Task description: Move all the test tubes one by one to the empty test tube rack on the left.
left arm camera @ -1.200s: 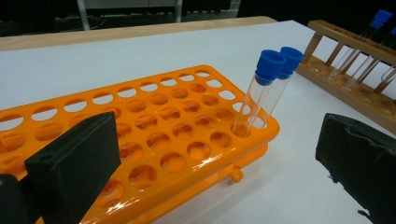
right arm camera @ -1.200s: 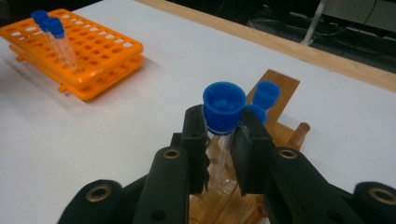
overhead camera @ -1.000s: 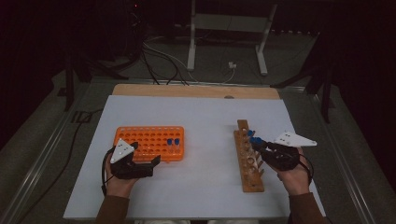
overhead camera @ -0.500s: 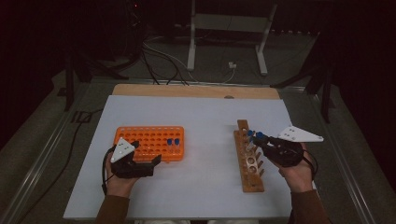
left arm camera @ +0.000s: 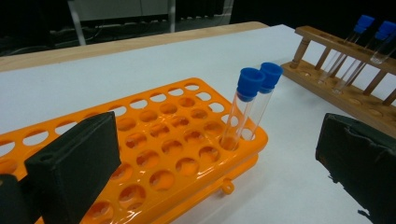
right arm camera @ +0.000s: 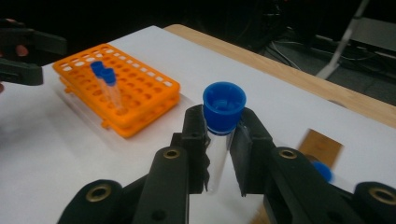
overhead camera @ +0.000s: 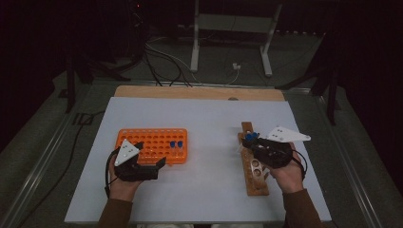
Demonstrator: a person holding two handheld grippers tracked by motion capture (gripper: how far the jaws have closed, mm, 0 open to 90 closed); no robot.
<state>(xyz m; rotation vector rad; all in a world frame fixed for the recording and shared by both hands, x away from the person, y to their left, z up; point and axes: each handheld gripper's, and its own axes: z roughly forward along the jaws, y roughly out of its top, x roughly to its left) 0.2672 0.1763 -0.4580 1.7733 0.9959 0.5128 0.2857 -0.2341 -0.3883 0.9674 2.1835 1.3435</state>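
Since the earlier frames the right gripper (overhead camera: 250, 141) has drawn slightly away from the wooden rack (overhead camera: 253, 164), toward four o'clock, carrying a blue-capped test tube (overhead camera: 249, 137); the left gripper (overhead camera: 154, 164) has stayed where it was beside the orange rack (overhead camera: 151, 144).

High view: the left gripper sits at seven o'clock on the white table (overhead camera: 204, 121), just at the orange rack's near edge, jaws spread wide with nothing between them. Two capped tubes (overhead camera: 176, 145) stand at the orange rack's right end. The right gripper hovers over the wooden rack at four o'clock, jaws nipped tight on its tube.

Left gripper view: both black pads stand far apart, at eight and four o'clock, empty. Between them lies the orange rack (left arm camera: 154, 140), its two blue-capped tubes (left arm camera: 252, 105) upright and touching near the right corner. The wooden rack (left arm camera: 345, 60) at two o'clock holds two more tubes (left arm camera: 371, 37).

Right gripper view: the right gripper (right arm camera: 219, 140) clamps the clear tube (right arm camera: 223, 116) just under its blue cap, upright, lifted off the table. The orange rack (right arm camera: 126, 88) lies at ten o'clock, well apart, with the left gripper (right arm camera: 28, 56) beyond it.
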